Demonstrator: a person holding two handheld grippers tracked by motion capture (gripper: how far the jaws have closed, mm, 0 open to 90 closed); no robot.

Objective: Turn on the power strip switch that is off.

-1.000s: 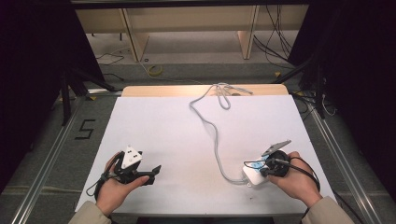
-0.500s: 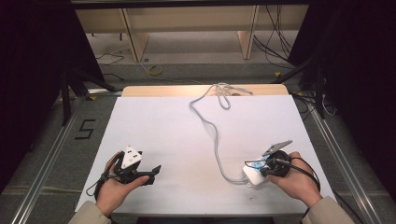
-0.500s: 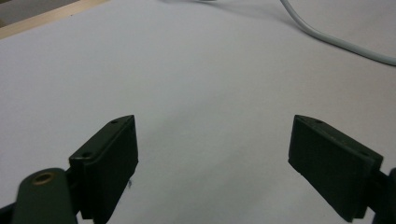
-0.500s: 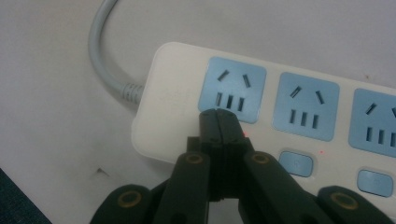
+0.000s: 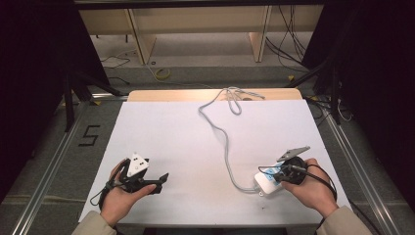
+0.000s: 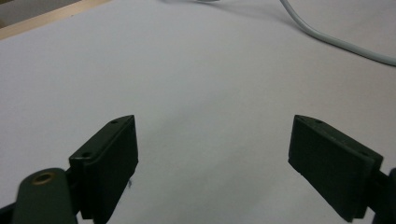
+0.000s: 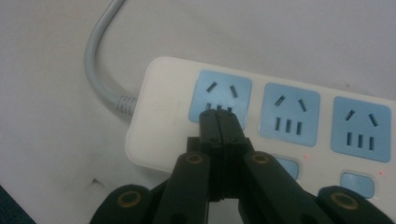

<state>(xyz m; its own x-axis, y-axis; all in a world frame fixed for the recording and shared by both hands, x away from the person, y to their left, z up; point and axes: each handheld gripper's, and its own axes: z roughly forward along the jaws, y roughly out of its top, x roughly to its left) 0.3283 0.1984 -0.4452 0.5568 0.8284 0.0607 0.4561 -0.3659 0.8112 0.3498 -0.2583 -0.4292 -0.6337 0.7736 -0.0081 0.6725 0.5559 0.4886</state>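
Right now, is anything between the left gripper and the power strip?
Nothing visible: bare white table lies between the open left gripper and the power strip. Its grey cable runs alongside. The shut right gripper is over it.

Ahead of the left gripper's [image 6: 215,158] wide-apart fingers [image 6: 109,163] the white worktop [image 5: 166,137] lies bare, crossed farther off by a grey cable [image 6: 327,39]. The right gripper's [image 7: 218,119] fingers, pressed together, rest over the power strip [image 7: 289,121], which blocks the surface just beneath and beyond them.
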